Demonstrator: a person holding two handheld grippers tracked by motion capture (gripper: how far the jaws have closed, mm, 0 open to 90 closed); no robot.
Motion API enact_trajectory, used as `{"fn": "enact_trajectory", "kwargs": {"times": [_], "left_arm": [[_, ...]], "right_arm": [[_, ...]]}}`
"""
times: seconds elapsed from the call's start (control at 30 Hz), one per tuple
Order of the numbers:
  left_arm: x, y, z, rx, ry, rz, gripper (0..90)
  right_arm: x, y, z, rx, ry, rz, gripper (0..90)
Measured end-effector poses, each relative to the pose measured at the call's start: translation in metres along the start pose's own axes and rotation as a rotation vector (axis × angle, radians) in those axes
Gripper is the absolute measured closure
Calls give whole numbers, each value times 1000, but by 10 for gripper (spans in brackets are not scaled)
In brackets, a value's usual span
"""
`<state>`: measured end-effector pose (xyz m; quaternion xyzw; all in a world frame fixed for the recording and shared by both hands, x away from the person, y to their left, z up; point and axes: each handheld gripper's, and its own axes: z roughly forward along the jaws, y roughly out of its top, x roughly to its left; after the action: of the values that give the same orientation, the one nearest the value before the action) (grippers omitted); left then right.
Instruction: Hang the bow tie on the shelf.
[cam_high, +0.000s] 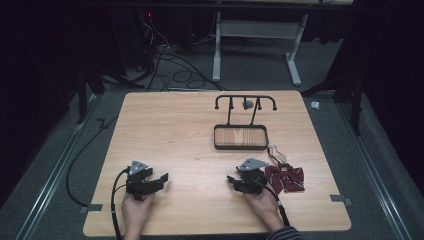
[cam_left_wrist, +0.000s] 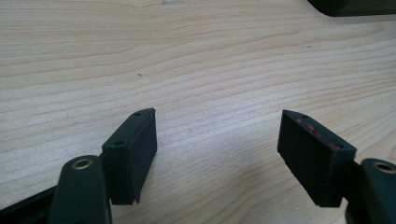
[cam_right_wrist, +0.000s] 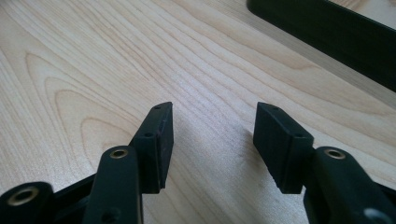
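Note:
A dark red bow tie (cam_high: 285, 177) with a thin white strap lies on the wooden table (cam_high: 175, 130) at the front right. My right gripper (cam_high: 234, 181) rests on the table just left of the bow, jaws open and empty (cam_right_wrist: 212, 140). My left gripper (cam_high: 161, 180) rests near the front left, jaws wide open over bare wood (cam_left_wrist: 217, 149). A black rack (cam_high: 245, 102) with hooked ends rises from a black-rimmed tray base (cam_high: 241, 146) at the middle right, a small grey piece hanging on its bar.
The tray's black rim (cam_right_wrist: 327, 32) crosses the right gripper view's upper right, and shows at the top right corner (cam_left_wrist: 355, 7) of the left gripper view. Cables and a white desk frame (cam_high: 255, 45) lie on the floor beyond the table.

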<state>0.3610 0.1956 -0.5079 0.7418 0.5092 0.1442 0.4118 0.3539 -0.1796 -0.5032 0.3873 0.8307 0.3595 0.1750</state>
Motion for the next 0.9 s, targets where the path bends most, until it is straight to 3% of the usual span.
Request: {"fn": "enact_trajectory", "kwargs": {"times": [0.5, 0.9], "left_arm": [[0, 0, 0, 0, 0, -1, 289], [0, 0, 0, 0, -3, 1, 288]], "right_arm": [[3, 0, -1, 2, -17, 17, 519], [3, 0, -1, 2, -1, 35, 516]]}}
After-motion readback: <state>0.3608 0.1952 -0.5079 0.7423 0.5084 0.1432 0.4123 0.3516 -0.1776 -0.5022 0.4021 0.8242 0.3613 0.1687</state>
